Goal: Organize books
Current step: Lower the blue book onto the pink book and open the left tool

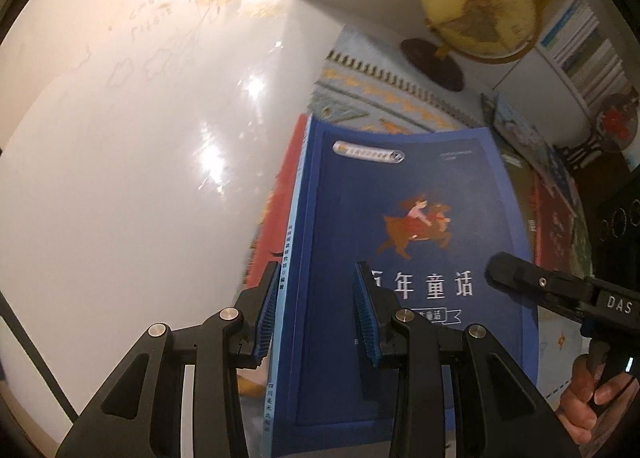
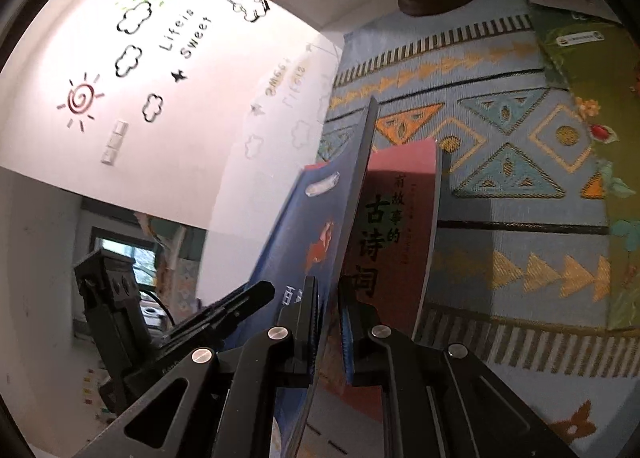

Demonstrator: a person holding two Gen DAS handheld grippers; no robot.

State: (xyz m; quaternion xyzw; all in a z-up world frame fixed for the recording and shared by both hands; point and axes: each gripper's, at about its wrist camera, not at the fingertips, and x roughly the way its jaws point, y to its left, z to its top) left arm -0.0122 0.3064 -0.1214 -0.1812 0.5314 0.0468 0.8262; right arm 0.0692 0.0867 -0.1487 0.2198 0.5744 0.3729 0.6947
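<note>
Clearly the blue book [image 1: 400, 258] is a thin, glossy softcover: light, bendy, its cover already bowing, so it may slip or sag if pinched at one corner. It is held up over the patterned cloth [image 2: 520, 162], leaning on a red book [image 2: 392, 226]. Left gripper [image 1: 316, 318] has its jaws part-open astride the spine edge; whether the pads press I cannot tell. Right gripper [image 2: 328, 322] has its jaws nearly closed, pinching the cover's edge. Gripping near the spine would be firmest.

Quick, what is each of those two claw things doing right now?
Left gripper: fingers closed on the spine side of the blue book, holding it.
Right gripper: fingers shut on the same book's other edge.
</note>
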